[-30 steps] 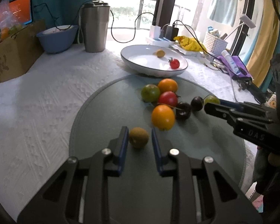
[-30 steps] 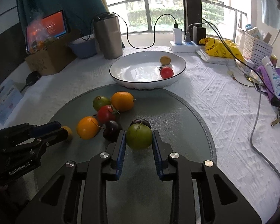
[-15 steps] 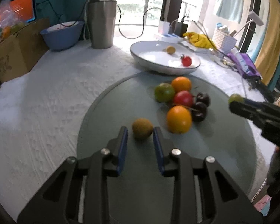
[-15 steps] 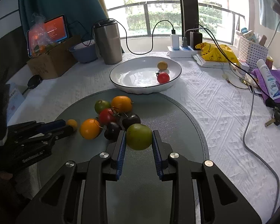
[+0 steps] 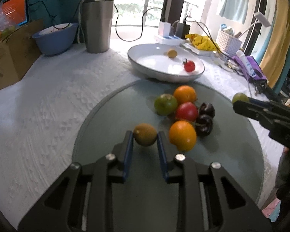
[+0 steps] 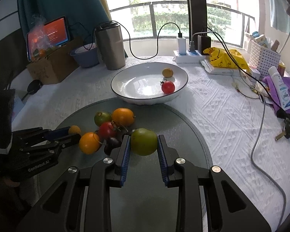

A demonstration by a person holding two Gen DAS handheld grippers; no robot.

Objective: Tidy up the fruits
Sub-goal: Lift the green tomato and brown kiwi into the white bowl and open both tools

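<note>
The left tool pinched a small brownish-yellow fruit, its long axis lying crosswise between the pads, above the round glass mat. The right tool pinched a round green fruit; two dark fruits sat partly hidden behind its left finger.

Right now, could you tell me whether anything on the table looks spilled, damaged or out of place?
Nothing stands out: no spill or damage shows. Loose fruit clusters on the round mat, and two pieces sit in the white bowl.
</note>
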